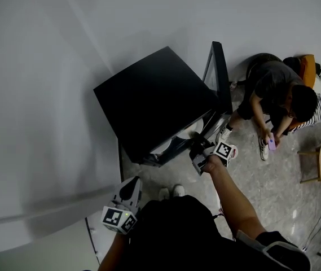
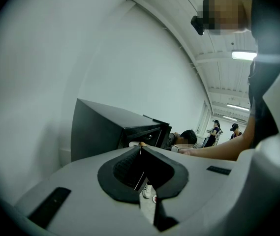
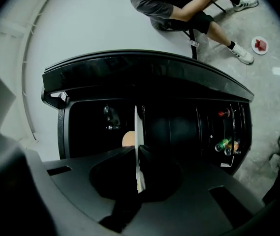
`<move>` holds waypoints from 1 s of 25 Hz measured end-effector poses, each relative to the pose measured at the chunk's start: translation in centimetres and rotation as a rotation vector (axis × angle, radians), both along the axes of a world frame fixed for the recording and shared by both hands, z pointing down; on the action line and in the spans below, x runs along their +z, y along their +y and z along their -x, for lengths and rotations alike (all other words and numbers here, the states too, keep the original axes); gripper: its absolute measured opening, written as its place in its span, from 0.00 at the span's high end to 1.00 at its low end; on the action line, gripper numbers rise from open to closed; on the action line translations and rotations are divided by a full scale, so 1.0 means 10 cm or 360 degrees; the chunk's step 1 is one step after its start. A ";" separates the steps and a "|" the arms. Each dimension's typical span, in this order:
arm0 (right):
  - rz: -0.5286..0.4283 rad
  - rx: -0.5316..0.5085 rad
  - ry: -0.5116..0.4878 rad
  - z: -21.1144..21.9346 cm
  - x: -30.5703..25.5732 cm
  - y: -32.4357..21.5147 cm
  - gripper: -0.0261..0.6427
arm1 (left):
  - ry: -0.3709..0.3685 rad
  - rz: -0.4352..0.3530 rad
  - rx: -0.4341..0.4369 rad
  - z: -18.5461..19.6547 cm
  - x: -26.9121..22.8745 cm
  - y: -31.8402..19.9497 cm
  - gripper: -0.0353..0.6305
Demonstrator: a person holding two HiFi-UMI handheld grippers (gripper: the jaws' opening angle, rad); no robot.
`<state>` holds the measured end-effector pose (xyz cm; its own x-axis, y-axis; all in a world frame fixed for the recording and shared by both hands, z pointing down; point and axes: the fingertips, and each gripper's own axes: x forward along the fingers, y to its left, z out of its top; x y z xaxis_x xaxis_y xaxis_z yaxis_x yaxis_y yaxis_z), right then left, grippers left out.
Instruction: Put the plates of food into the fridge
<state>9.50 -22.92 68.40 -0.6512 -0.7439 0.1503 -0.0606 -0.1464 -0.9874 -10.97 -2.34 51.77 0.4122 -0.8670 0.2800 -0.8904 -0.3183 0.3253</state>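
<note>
right gripper (image 3: 138, 149): fingers clenched on plate (image 3: 139, 124) rim, probably flat to steady food (image 3: 128, 138) | fridge (image 3: 144, 77): open, 12 o'clock | left gripper (image 2: 140, 149): fingers closed, empty, idle at 7 o'clock

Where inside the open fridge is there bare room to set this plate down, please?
The dim bay of the fridge around the plate in the right hand-held gripper, down to the wire shelf, looks bare. Beyond that shelf, nearest the floor, it is crowded with cans.
</note>
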 end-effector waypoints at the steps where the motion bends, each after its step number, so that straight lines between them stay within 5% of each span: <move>1: 0.0006 0.0001 0.0007 0.02 0.01 -0.02 0.90 | 0.0001 0.0001 -0.0005 0.00 0.00 0.00 0.91; 23: 0.0048 -0.0020 0.0133 0.27 0.03 -0.22 0.91 | 0.0011 0.0022 -0.0015 0.10 0.00 0.07 0.91; 25: 0.0048 -0.0031 0.0144 0.27 0.02 -0.22 0.84 | 0.0010 0.0024 -0.0013 0.10 0.00 0.07 0.91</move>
